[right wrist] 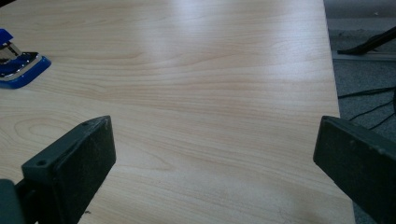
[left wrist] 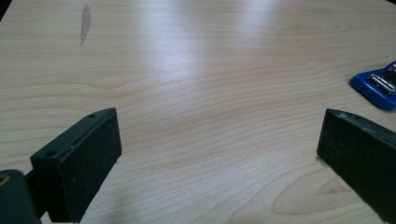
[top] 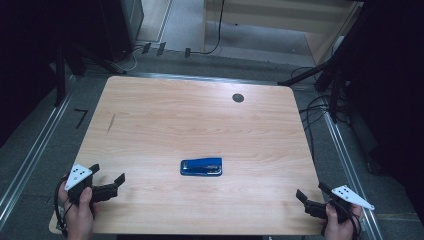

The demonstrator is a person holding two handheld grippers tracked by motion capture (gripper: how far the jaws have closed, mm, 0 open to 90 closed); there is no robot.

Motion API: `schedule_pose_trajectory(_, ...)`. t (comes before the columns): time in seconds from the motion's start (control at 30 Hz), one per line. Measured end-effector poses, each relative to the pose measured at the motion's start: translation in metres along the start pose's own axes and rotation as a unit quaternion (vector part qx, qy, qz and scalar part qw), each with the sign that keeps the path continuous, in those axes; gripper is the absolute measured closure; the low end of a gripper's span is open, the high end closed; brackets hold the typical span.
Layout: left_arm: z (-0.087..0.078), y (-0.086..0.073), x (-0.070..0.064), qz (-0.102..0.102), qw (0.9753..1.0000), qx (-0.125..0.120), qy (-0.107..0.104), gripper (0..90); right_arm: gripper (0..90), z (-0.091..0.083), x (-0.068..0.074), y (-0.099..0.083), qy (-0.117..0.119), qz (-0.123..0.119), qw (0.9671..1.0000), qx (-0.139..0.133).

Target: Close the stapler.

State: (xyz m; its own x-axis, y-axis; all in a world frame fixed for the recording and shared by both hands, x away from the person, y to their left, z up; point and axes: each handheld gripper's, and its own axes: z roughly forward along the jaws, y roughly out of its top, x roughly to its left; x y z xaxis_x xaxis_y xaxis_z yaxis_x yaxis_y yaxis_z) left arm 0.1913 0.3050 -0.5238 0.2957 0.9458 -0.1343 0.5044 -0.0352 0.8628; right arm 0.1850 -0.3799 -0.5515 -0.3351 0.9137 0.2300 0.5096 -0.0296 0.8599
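A blue stapler (top: 201, 166) lies flat near the middle of the wooden table (top: 200, 120), a little toward the front. My left gripper (top: 107, 173) rests at the front left corner, held by a hand, with its jaws wide apart and nothing between them. My right gripper (top: 311, 190) sits at the front right corner, also open and empty. In the left gripper view the left gripper (left wrist: 218, 128) frames bare wood, with the stapler (left wrist: 378, 84) at the far right. The right gripper (right wrist: 212, 135) likewise frames bare wood in the right gripper view, with the stapler (right wrist: 18, 65) at the far left.
A dark round grommet hole (top: 238, 98) sits near the table's back edge. A thin dark mark (top: 111, 123) stains the left side. Cables (top: 320, 107) and stand legs lie on the floor beyond the table's right edge (right wrist: 334, 70).
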Motion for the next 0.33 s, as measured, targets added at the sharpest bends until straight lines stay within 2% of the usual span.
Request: schedule_pose_trajectory(0.33, 0.0002, 0.0001, -0.0002, 0.001, 1.0000, 0.002, 0.000, 0.0, 0.0, 0.0013, 0.0010, 0.0007, 0.000, -0.004, 1.0000, 0.000)
